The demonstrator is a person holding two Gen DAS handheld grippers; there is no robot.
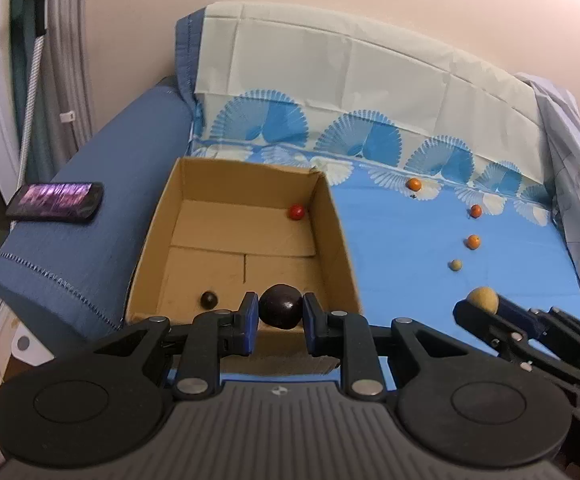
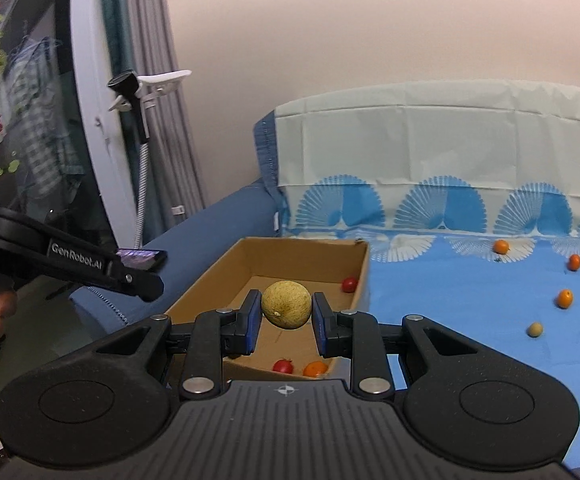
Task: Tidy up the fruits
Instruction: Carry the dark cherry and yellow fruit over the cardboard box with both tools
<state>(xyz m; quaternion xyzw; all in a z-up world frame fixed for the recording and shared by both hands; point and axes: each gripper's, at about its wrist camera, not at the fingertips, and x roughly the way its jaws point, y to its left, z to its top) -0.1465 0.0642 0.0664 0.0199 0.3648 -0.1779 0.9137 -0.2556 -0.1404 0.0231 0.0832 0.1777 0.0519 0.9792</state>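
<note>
On the sofa's blue armrest at the far left lies a phone (image 1: 55, 202). Just beside it, on the left part of the blue-covered seat, stands an open cardboard box (image 1: 340, 240). Inside, a red fruit (image 1: 296, 212) sits in the far right corner and a small dark fruit (image 1: 209, 300) near the front left corner; the right wrist view also shows a second red fruit (image 2: 283, 366) and an orange fruit (image 2: 315, 369) against the front wall. Left tongs (image 1: 280, 314) pinch a dark plum (image 1: 281, 306) over the box's front edge. Right tongs (image 2: 286, 312) pinch a yellow round fruit (image 2: 286, 305) above the box. Toward the seat's right edge, three orange fruits (image 1: 473, 241) and a pale small fruit (image 1: 455, 265) lie scattered, well apart.
</note>
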